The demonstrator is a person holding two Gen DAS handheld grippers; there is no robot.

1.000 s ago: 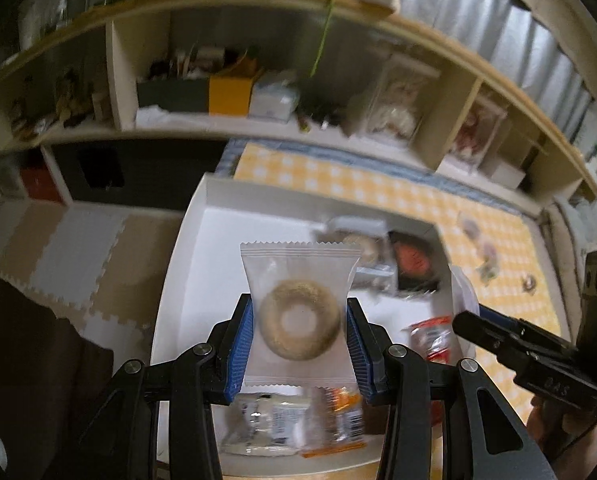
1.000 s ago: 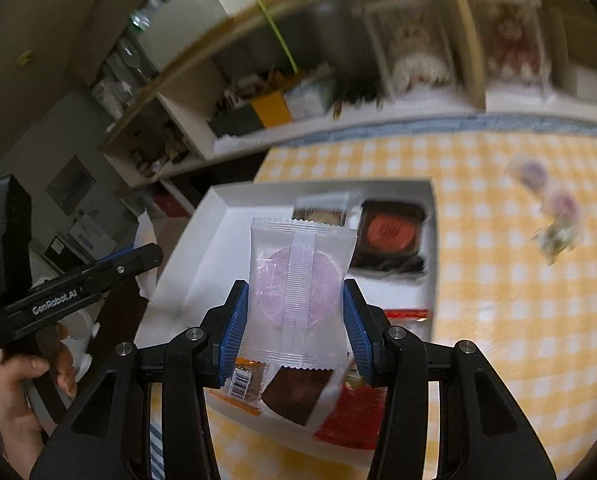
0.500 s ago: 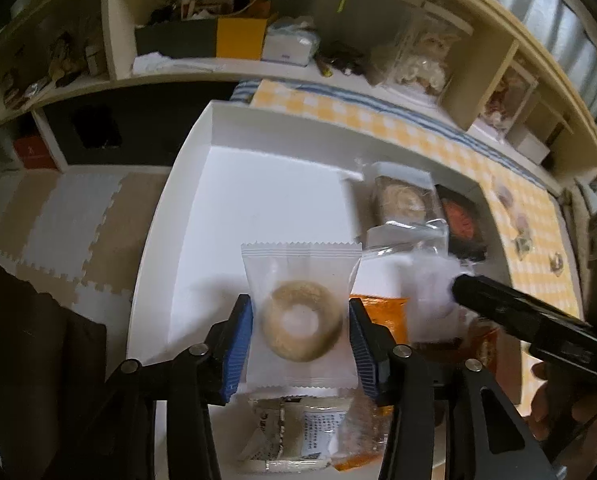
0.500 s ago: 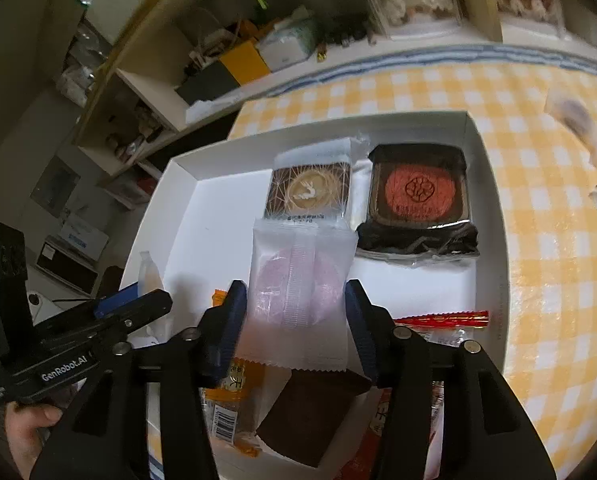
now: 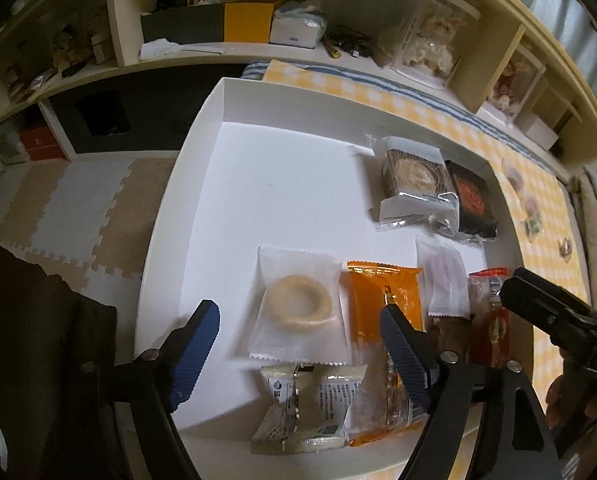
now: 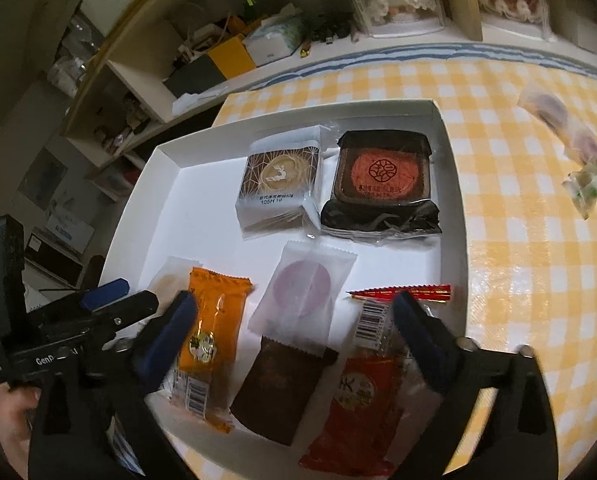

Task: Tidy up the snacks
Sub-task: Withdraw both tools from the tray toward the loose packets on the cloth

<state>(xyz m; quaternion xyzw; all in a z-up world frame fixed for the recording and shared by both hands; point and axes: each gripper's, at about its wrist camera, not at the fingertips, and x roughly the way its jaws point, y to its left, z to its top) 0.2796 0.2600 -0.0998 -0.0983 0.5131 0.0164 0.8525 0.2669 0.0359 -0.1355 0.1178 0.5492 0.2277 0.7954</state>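
- Yellow-checked cloth covers the desk (image 6: 518, 208), with shelves behind it.
- On it sits a white tray (image 5: 226, 184) holding snacks.
- Left claw (image 5: 300, 354) is spread wide, empty; the ring biscuit packet (image 5: 298, 308) lies between its fingers at 12 o'clock.
- Right claw (image 6: 294, 344) is spread too, around the pink wafer packet (image 6: 304, 292).

One white tray (image 6: 454, 216) holding nine wrapped snacks (image 6: 302, 296). Three loose candies (image 6: 586, 180) on the checked cloth (image 6: 538, 280). Two grippers: left (image 5: 298, 344), right (image 6: 294, 340).
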